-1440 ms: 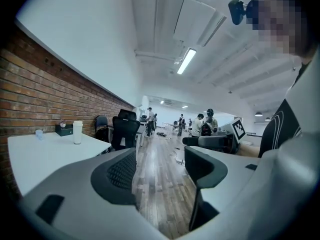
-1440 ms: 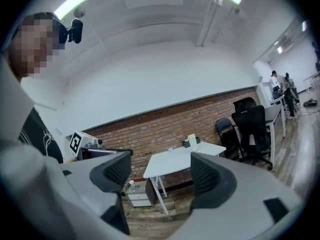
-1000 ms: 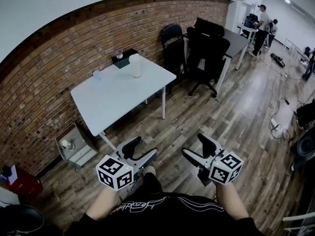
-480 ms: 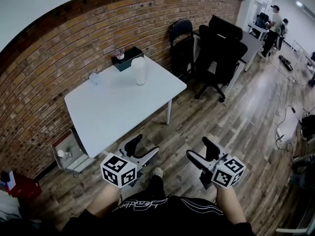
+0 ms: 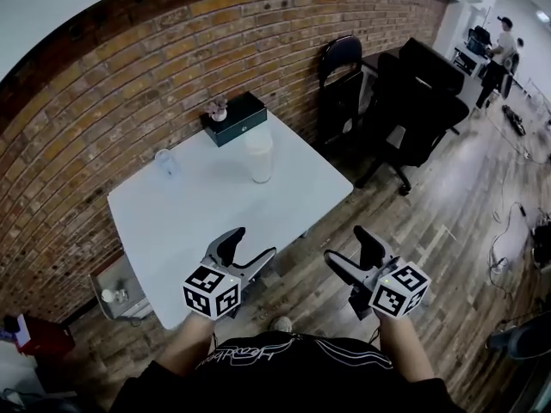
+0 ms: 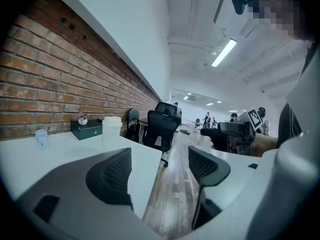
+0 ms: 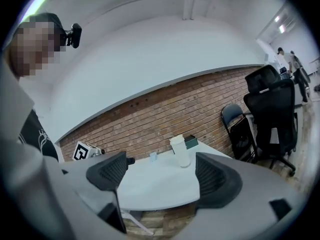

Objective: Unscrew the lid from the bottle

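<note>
White and frosted, the tall round bottle (image 5: 259, 163) stands upright on the white rectangular table (image 5: 198, 222), toward the table's far side, its broad white screw lid (image 5: 258, 136) still on. Nothing touches it.

The step in hand looks like the approach. The left gripper (image 5: 251, 243) hangs over the table's near edge. Its jaws have just been opening and stand wide apart with nothing between them. The right gripper (image 5: 344, 246) hangs off the table's near corner, released too, its jaws apart and empty.

To do this well, I would bring one claw level onto the bottle's body, low down, and clamp it firmly, since so tall a bottle may tip or slide on the smooth table. The other should take the lid squarely across its width before turning. The lid is broad, so wide jaws suit it.

Counted on the table: one bottle, one lid, one small clear cup (image 5: 165, 162) toward the far left edge, one dark green box (image 5: 237, 119) at the far edge, and one little pot (image 5: 218, 110) on that box. There are two grippers.
</note>
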Demonstrator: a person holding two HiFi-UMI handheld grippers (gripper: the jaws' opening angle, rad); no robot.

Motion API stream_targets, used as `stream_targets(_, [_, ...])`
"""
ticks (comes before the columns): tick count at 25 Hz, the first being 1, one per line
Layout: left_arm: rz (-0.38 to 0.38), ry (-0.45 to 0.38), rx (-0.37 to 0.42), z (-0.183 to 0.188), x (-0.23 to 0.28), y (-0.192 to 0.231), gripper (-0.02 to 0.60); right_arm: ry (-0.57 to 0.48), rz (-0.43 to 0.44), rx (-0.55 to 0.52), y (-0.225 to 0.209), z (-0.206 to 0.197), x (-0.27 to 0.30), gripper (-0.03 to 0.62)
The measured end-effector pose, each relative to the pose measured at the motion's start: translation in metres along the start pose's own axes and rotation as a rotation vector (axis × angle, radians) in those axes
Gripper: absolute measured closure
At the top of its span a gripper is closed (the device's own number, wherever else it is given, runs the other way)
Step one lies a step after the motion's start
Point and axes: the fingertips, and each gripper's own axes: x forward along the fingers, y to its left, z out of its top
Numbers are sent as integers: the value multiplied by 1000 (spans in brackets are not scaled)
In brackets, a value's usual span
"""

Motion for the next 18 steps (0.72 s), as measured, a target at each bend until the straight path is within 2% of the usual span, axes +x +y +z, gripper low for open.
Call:
stream_targets(8, [70, 25, -1, 3, 42, 57, 222, 25, 29, 1, -32, 16, 49, 177])
stream_targets(13, [143, 24, -33, 5, 73, 92, 220, 55, 94, -17, -56, 33, 89, 178])
stream_targets(18, [191, 50, -11, 8, 110, 126, 213, 93, 183, -15, -82, 50, 144, 178])
